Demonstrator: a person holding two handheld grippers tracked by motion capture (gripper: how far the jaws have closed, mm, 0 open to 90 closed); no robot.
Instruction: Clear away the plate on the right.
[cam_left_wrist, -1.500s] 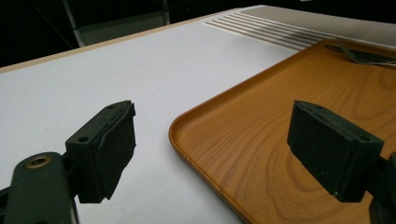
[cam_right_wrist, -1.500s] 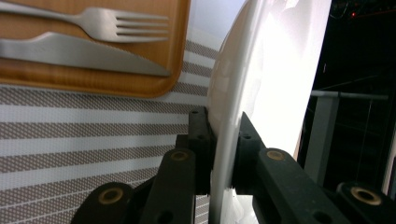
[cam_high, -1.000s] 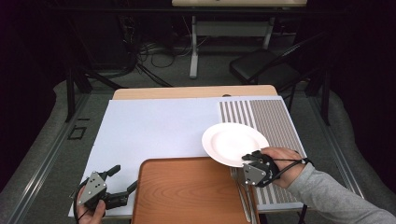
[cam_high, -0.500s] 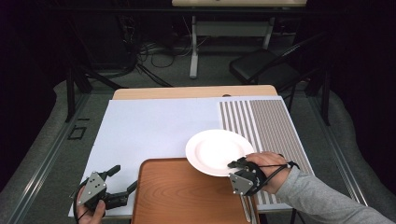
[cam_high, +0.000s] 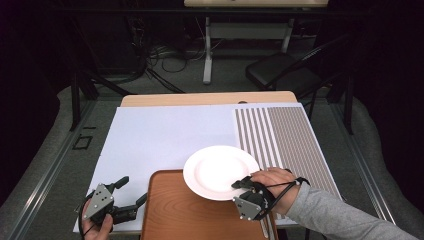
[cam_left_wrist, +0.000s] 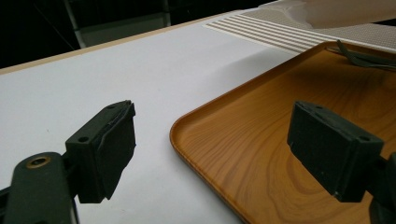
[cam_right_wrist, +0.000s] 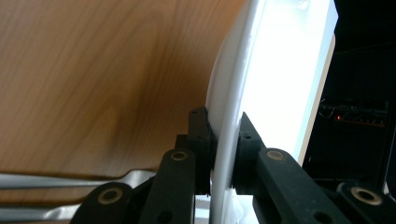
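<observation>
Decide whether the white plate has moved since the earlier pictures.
Yes. The plate, clamped in the right gripper, has shifted left off the striped mat and partly over the wooden tray.

Glossy white ceramic-looking plate (cam_high: 220, 171), smooth wood-grain tray (cam_high: 190, 215), matt white tabletop (cam_high: 165, 135)

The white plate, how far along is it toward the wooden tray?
Picked up: the right tongs are shut on the white plate rim. In hand: it hangs partly over the wooden tray, cutlery already there. Left: setting it down. The left tongs sit open, empty.
</observation>
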